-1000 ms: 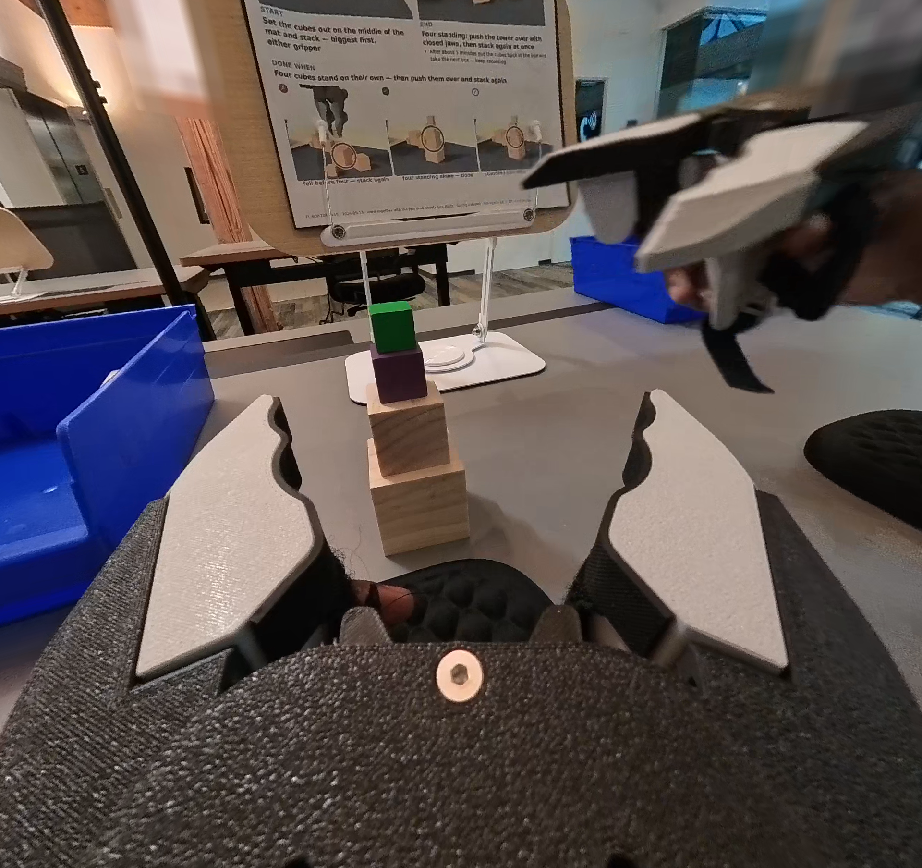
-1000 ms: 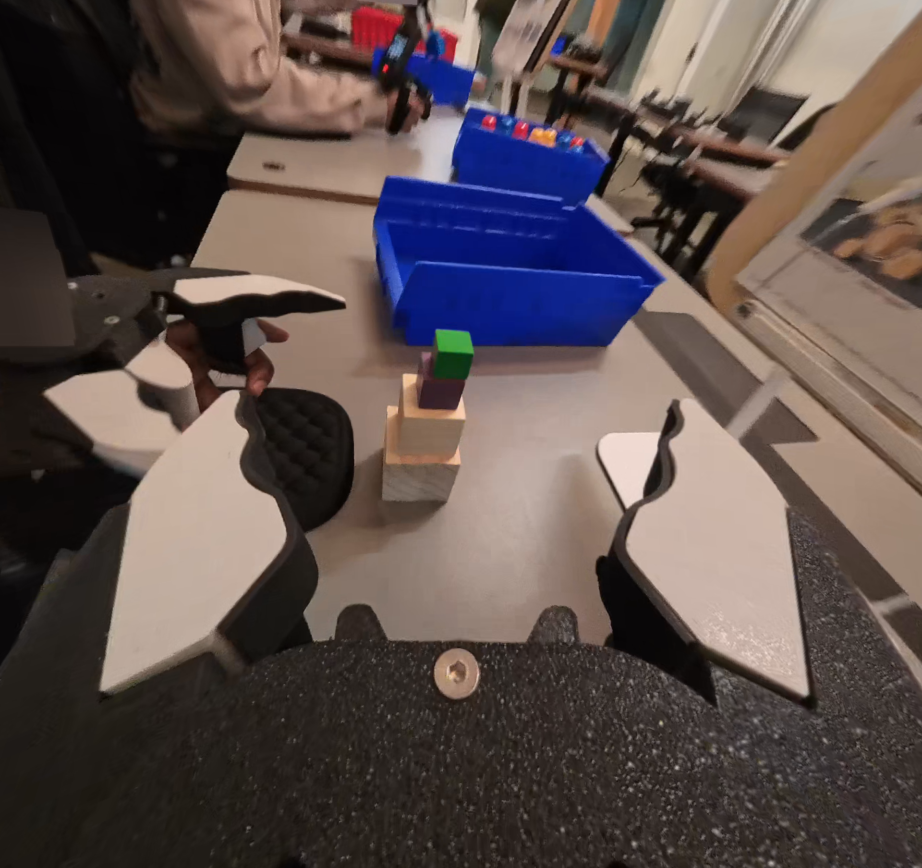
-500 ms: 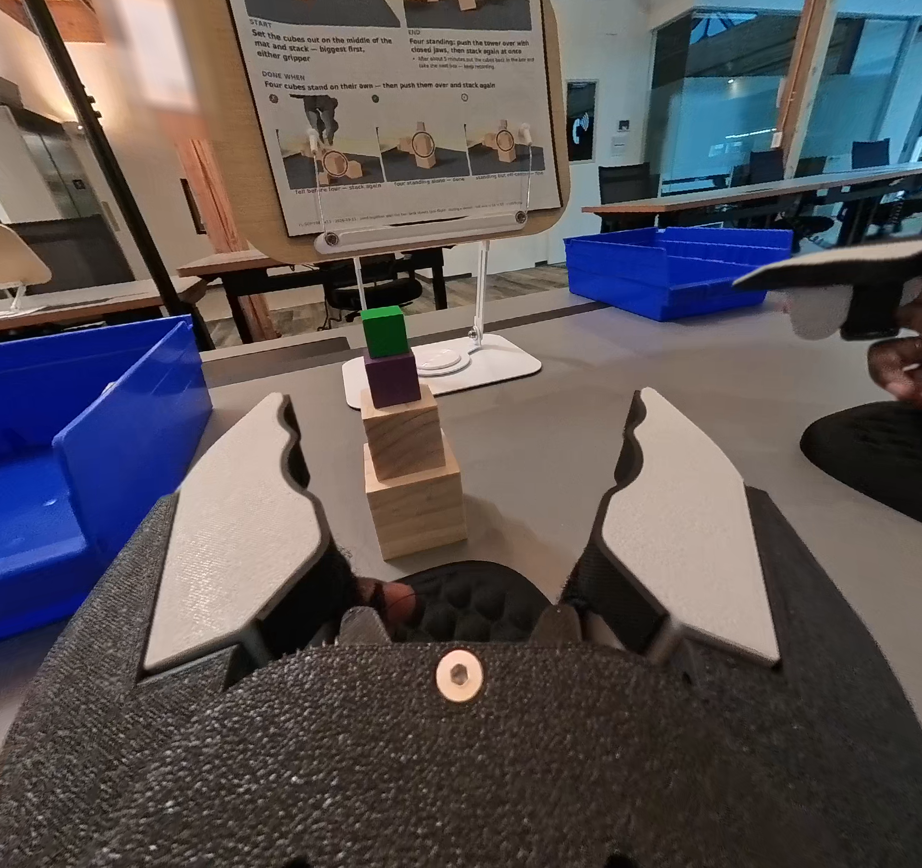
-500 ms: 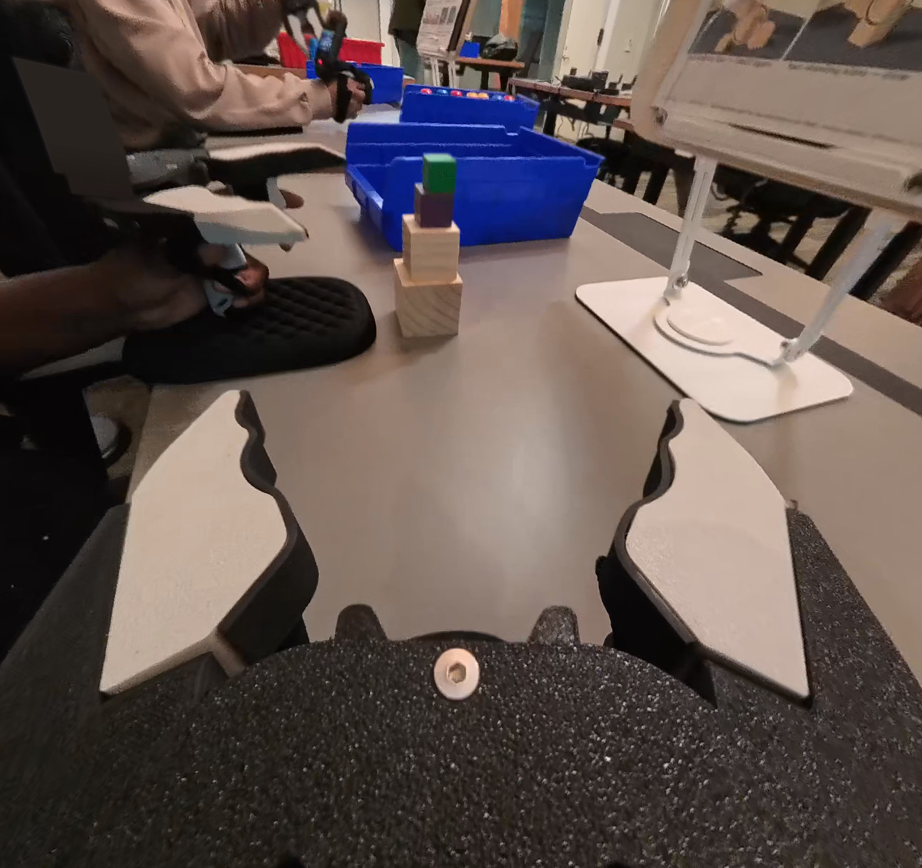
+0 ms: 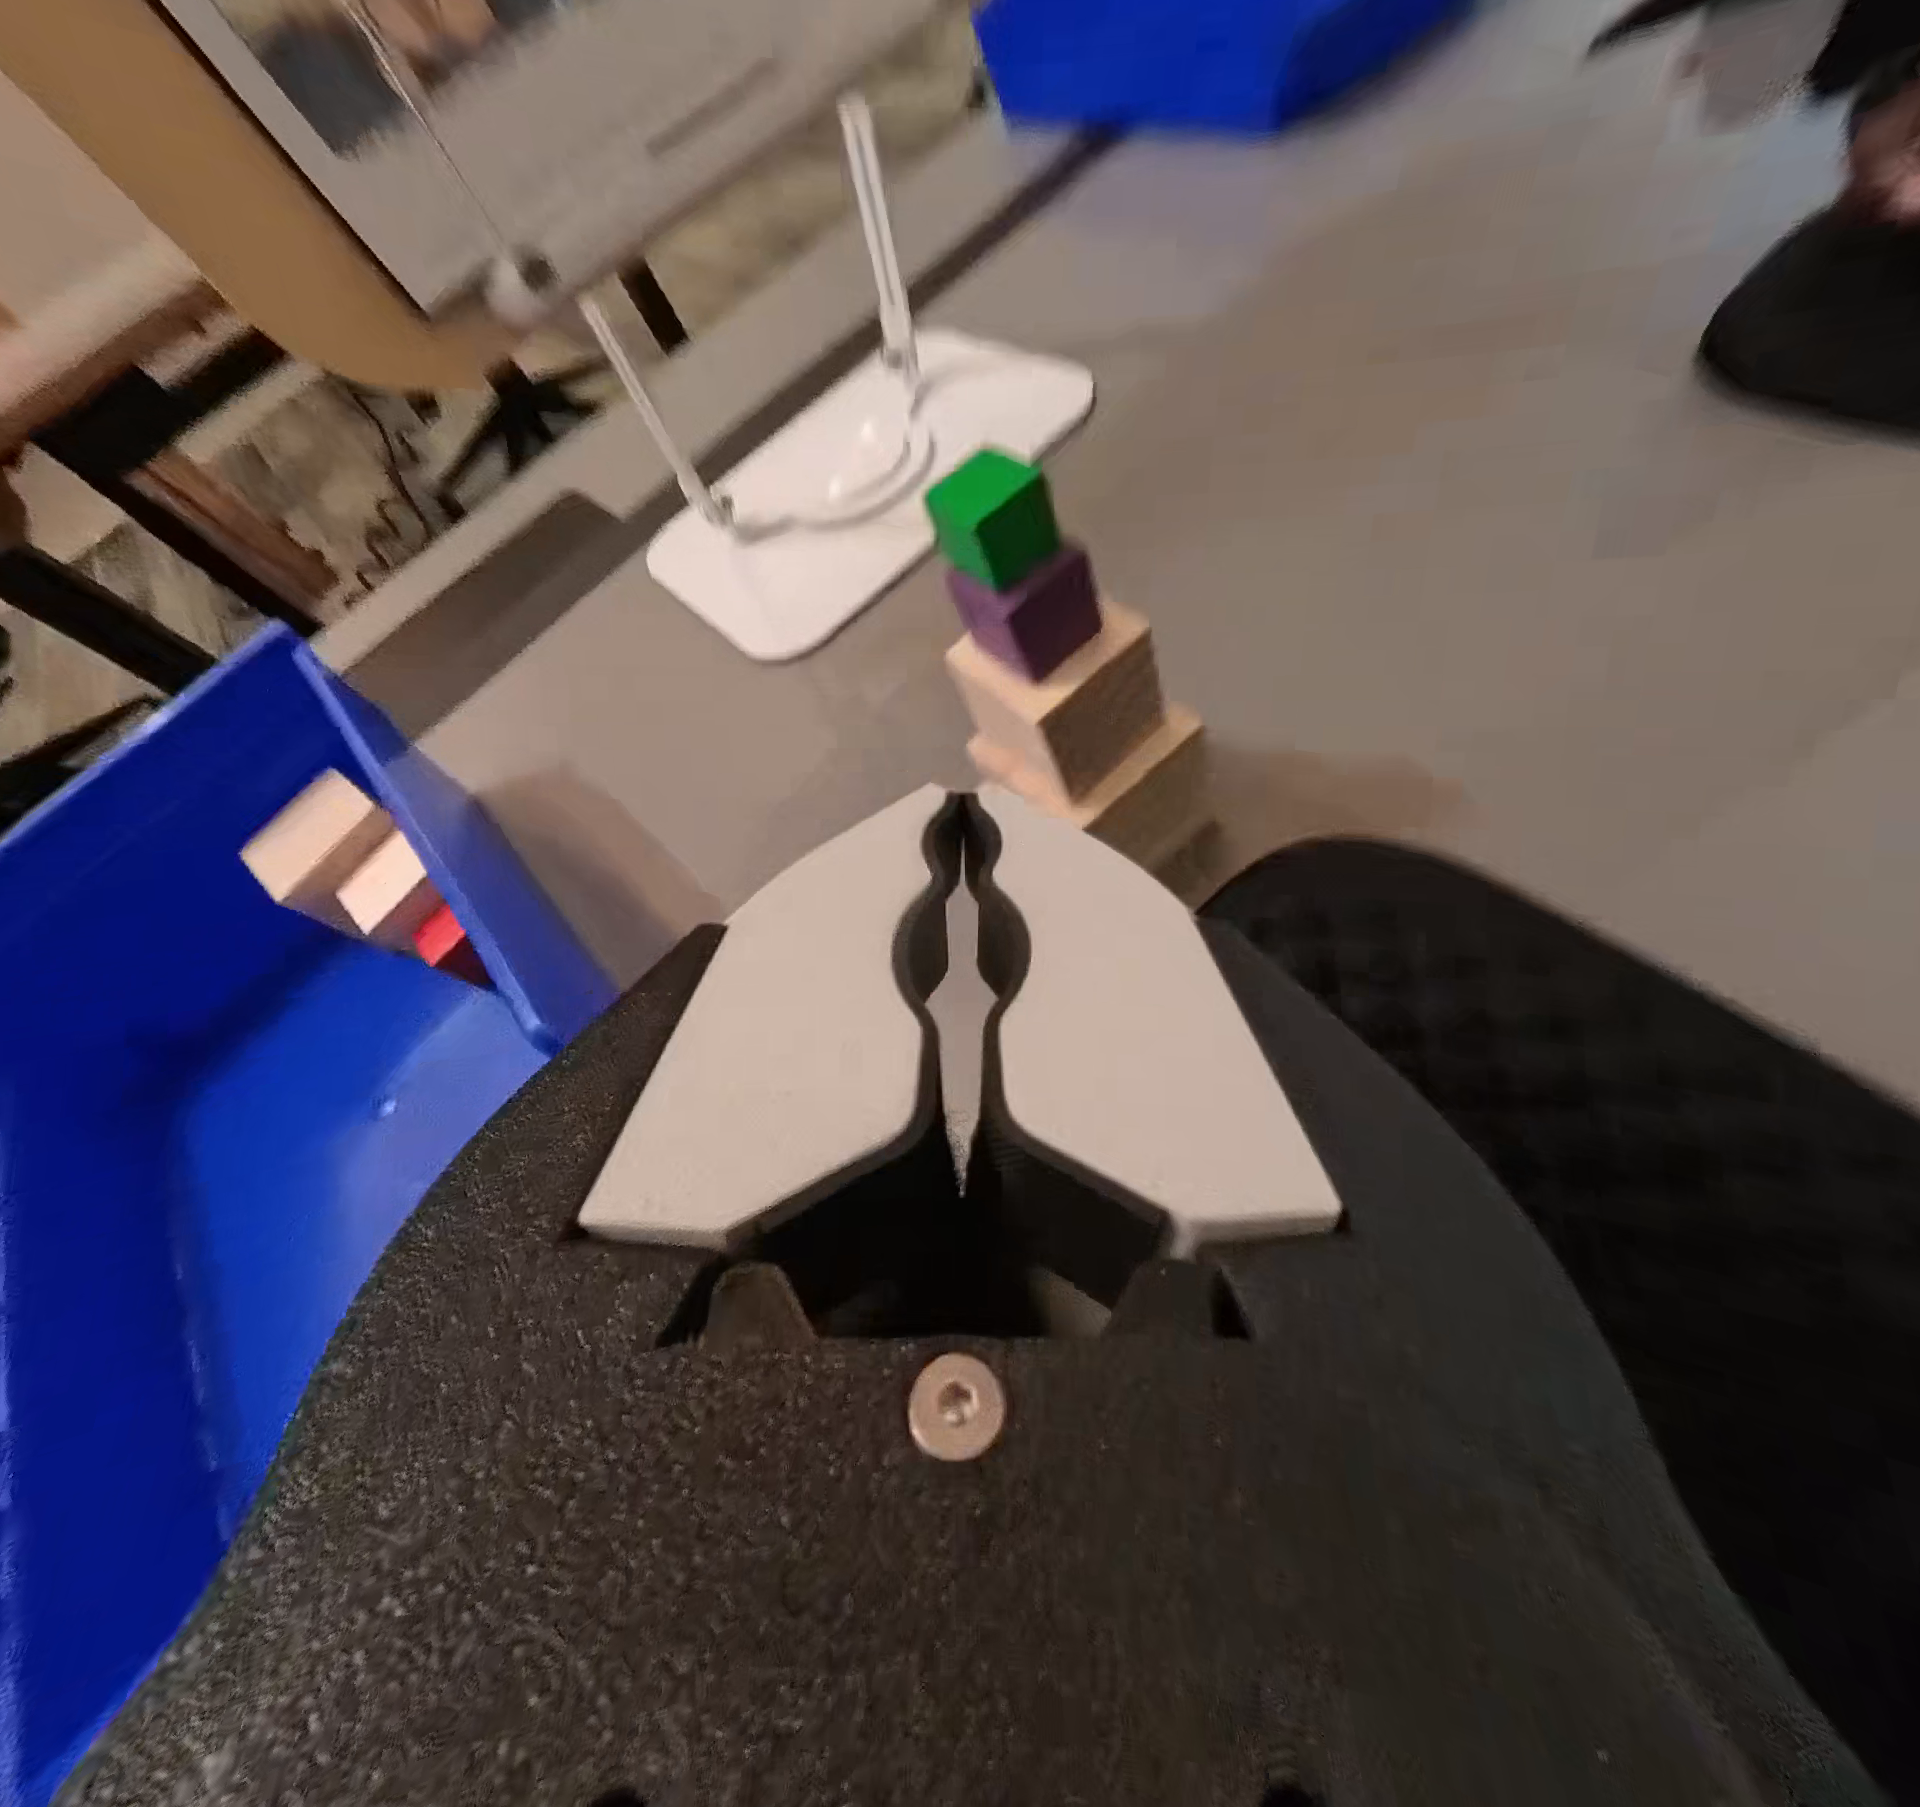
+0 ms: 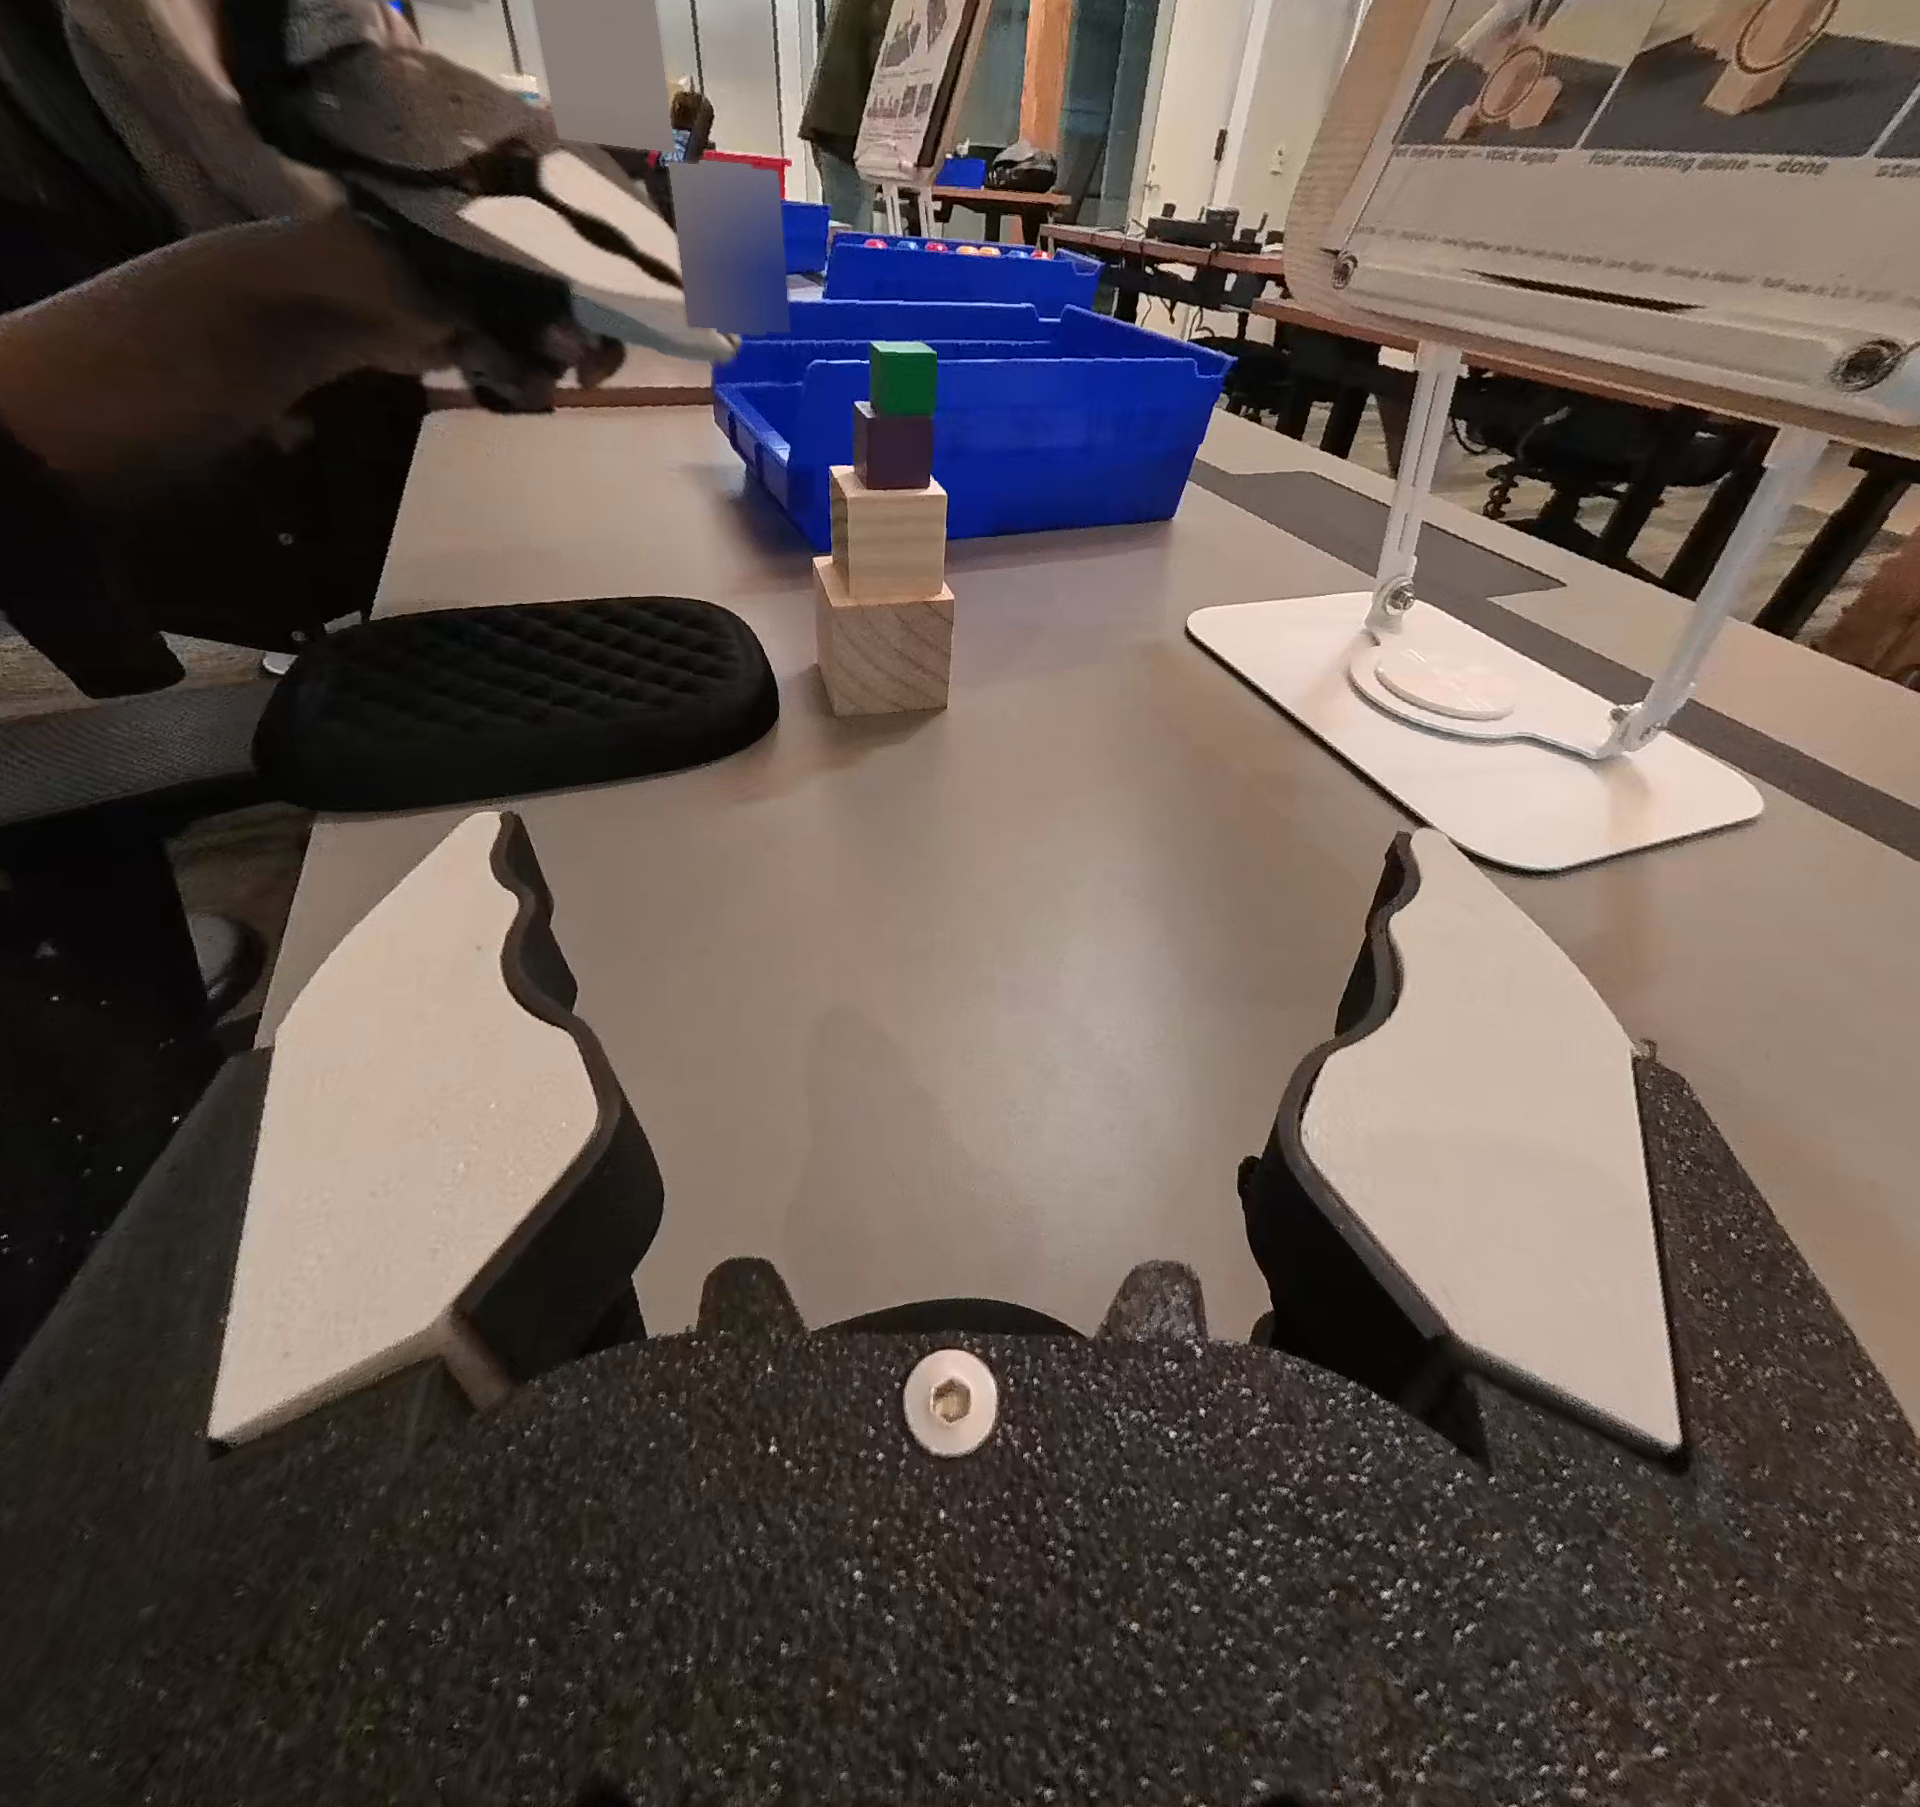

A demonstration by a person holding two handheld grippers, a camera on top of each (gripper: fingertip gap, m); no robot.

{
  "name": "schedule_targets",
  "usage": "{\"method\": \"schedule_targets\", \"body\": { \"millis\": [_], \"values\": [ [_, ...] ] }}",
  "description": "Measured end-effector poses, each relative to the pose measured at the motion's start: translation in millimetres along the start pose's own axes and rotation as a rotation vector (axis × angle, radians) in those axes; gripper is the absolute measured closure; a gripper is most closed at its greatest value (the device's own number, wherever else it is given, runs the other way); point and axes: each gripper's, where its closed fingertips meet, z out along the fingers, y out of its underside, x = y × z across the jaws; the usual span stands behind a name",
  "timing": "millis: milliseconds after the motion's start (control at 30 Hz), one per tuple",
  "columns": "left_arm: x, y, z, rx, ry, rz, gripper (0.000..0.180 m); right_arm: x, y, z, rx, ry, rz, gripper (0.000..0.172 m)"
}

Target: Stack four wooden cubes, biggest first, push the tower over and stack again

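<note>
The left tongs [image 5: 961,807] are closed tip to tip on nothing, raised above the desk [image 5: 1403,562] with their tips just short of the block tower [image 5: 1049,656]. The right tongs [image 6: 956,853] gape wide and empty, low over the desk, well back from the tower.

The tower has a green cube [image 6: 902,377] on a purple cube [image 6: 891,446] on two bare wooden blocks, largest lowest. These look light, rigid and loosely stacked, likely to topple if nudged; flat opposite faces offer the grip. A black pad [image 6: 520,697] lies just beside it, a blue bin [image 6: 977,438] behind.
</note>
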Motion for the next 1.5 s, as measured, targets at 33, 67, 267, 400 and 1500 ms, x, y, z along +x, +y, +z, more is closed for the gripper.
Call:
{"method": "schedule_targets", "body": {
  "millis": [33, 67, 267, 400, 1500],
  "values": [
    [-6, 7, 9, -0.050, 0.011, 0.011, 0.180, 0, 0, 0, 0.004, -0.002, -0.002, 0.029],
    [-12, 12, 18, -0.078, 0.016, 0.017, 0.180, -1, -1, -1, 0.010, -0.002, -0.005, 0.029],
    [-21, 28, 59, -0.168, 0.017, 0.003, 0.180, -1, -3, -3, 0.027, -0.001, -0.006, 0.032],
    [-13, 34, 72, -0.175, 0.062, -0.027, 0.180, -1, -4, -3, 0.031, -0.003, -0.003, 0.034],
    [25, 2, 88, -0.080, 0.163, -0.011, 0.180, -1, -4, -3, 0.037, -0.007, 0.007, 0.040]
  ]
}}
